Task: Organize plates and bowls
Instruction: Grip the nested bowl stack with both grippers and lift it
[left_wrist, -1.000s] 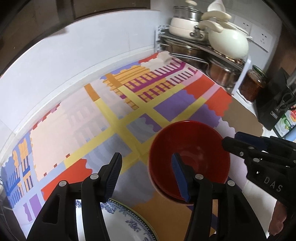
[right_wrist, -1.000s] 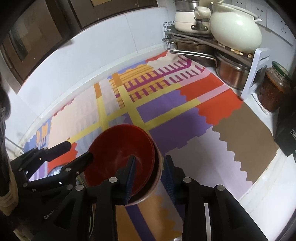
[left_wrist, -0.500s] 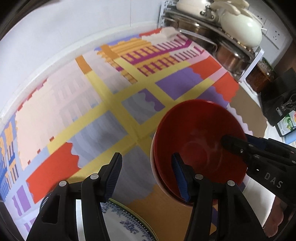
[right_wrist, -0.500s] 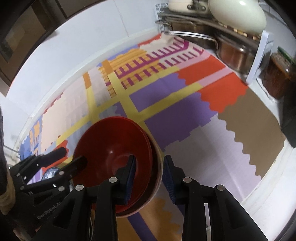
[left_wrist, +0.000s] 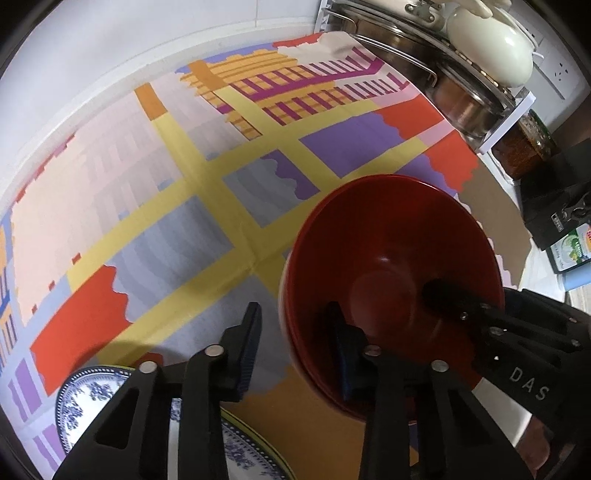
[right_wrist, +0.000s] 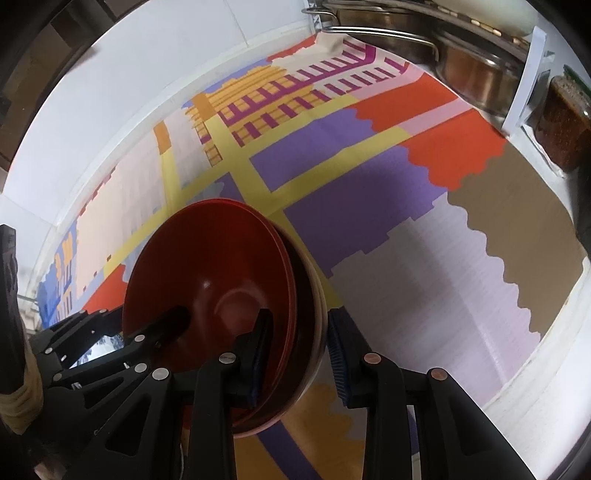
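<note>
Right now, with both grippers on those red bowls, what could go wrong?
1. The left gripper is closing on the red bowls' rim with a gap beside one finger; an uneven pinch could tilt the stack.
2. The right gripper clamps several nested rims, so the inner bowl might slip.
3. The stack could land on the plate close below.

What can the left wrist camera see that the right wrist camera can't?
Only the left wrist view shows the blue-and-white plate at the bottom edge, the cream pot whole on the rack, and a green-labelled box at the far right.

Only the right wrist view shows the wide brown patch of the mat and the paler rim of the bottom bowl.

Both show the stacked red bowls, the colourful mat, the steel pots, and both grippers: the left gripper closing around one rim, the right gripper clamped on the opposite rim.
</note>
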